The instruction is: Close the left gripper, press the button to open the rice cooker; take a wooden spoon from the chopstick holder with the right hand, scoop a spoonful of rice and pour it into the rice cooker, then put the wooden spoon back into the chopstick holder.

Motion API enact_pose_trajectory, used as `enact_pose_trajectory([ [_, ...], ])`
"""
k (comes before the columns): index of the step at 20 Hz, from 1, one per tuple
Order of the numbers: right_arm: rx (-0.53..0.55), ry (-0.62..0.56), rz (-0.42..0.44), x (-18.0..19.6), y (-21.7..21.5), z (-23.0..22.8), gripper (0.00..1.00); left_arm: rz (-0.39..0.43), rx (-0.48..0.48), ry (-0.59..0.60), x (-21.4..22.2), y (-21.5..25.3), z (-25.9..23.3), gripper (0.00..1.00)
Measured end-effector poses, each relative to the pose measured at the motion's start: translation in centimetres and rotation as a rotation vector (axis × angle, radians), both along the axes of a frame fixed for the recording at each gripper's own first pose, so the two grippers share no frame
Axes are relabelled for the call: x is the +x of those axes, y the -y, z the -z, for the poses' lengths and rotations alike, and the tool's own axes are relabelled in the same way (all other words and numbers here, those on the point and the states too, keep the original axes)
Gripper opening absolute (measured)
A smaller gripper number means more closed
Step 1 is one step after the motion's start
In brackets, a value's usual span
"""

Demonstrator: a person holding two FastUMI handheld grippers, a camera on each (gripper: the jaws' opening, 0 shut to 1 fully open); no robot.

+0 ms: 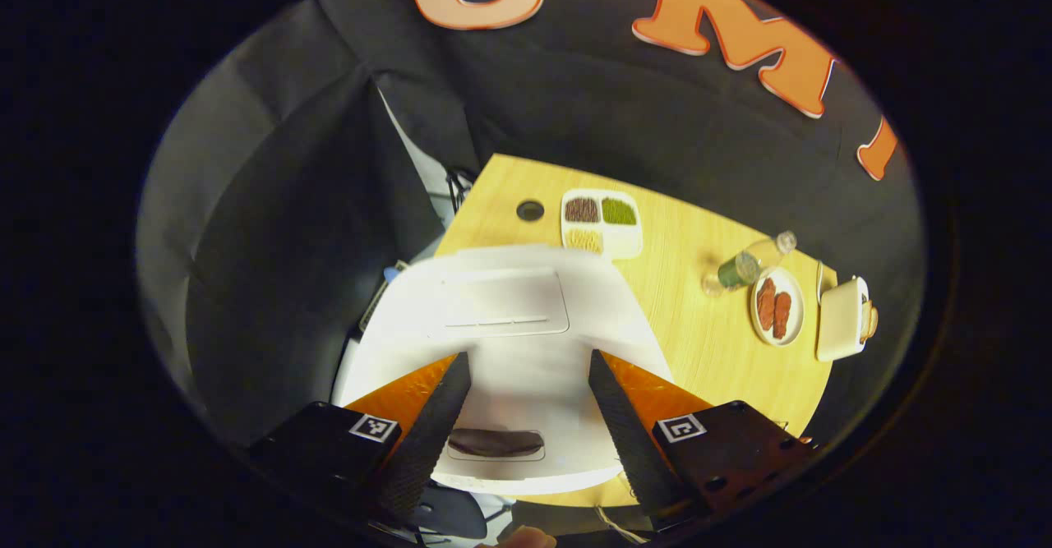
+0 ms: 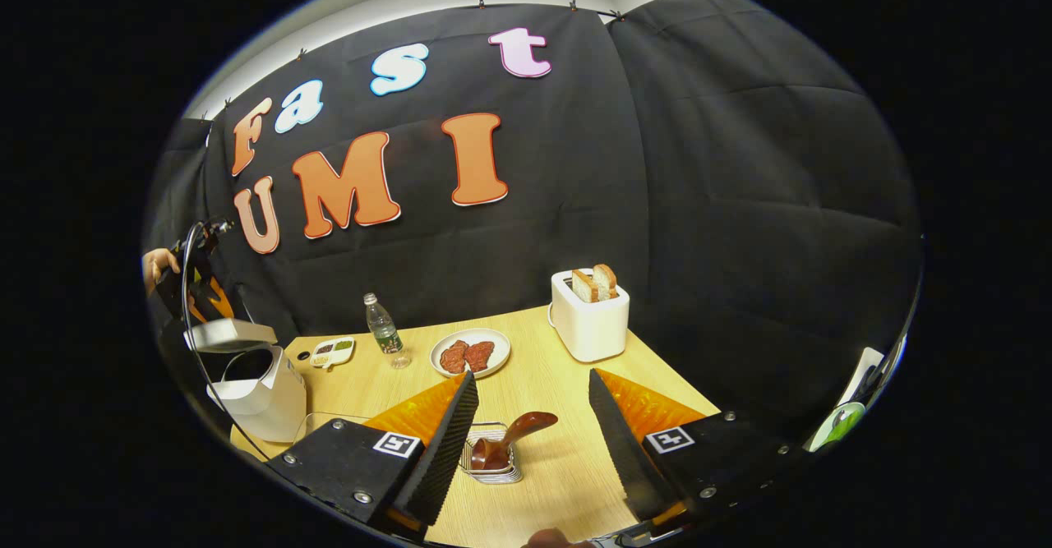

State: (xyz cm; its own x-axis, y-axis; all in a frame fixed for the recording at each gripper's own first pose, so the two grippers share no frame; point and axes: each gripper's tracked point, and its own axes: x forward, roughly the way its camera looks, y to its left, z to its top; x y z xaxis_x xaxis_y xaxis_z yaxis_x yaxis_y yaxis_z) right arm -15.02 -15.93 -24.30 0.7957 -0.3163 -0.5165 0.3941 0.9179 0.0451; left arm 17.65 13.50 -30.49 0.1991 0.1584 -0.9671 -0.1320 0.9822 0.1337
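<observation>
Hovering left gripper (image 1: pixel 528 367) over rice cooker (image 1: pixel 501 318), jaws apart

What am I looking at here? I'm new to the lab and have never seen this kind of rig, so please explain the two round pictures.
There is no robot arm. A person holds a two-finger gripper in each hand, and each gripper carries a fisheye camera looking along its own fingers. In the left gripper view, the open left gripper hangs over the white rice cooker, looking down on it. In the right gripper view, the open right gripper points toward a wooden spoon sitting in a wire chopstick holder; at far left that cooker's lid stands open. On the wooden table are a toaster with bread, a plate, a bottle and a divided dish. Neither gripper holds anything.
</observation>
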Motion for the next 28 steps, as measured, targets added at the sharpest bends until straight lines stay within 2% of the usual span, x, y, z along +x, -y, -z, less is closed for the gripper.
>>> enact_pose_trajectory([
  [2,0.01,-0.009,-0.009,0.1,-0.3,0.5,0.85,-0.021,-0.009,-0.106,-2.8,0.2,4.7,1.0],
  [3,0.008,-0.016,-0.01,0.0,-0.4,0.6,0.85,-0.046,-0.013,-0.102,-3.1,0.3,5.2,0.99],
  [4,0.005,-0.021,-0.016,0.1,-0.4,0.7,0.85,-0.042,0.015,-0.036,-1.4,-0.2,7.0,0.98],
  [5,0.003,-0.023,-0.023,0.1,-0.6,0.7,0.85,-0.038,0.005,-0.082,-2.2,0.1,9.2,0.98],
  [7,-0.004,-0.016,-0.037,0.7,-1.0,0.3,0.85,-0.039,0.03,-0.024,-1.7,-0.3,9.6,0.97],
  [9,-0.01,0.004,-0.05,1.6,-1.5,-0.5,0.85,-0.039,-0.015,0.051,-1.3,0.8,7.8,0.98],
  [11,-0.012,0.023,-0.073,2.7,-2.3,-1.3,0.84,-0.008,0.011,0.153,-0.8,0.6,5.1,0.97],
  [15,-0.043,0.081,-0.11,5.4,-3.8,-3.4,0.85,0.097,-0.008,0.482,1.1,2.5,-2.4,0.98],
  [21,-0.097,0.172,-0.183,8.4,-7.1,-6.7,0.84,0.266,0.015,0.919,-1.2,6.8,-13.6,0.97],
  [25,-0.1,0.237,-0.208,9.7,-9.0,-8.2,0.84,0.313,0.011,1.087,-4.0,9.3,-16.8,0.96],
  [28,-0.107,0.278,-0.249,10.4,-10.6,-9.0,0.84,0.326,0.013,1.152,-6.3,10.0,-18.1,0.97],
])
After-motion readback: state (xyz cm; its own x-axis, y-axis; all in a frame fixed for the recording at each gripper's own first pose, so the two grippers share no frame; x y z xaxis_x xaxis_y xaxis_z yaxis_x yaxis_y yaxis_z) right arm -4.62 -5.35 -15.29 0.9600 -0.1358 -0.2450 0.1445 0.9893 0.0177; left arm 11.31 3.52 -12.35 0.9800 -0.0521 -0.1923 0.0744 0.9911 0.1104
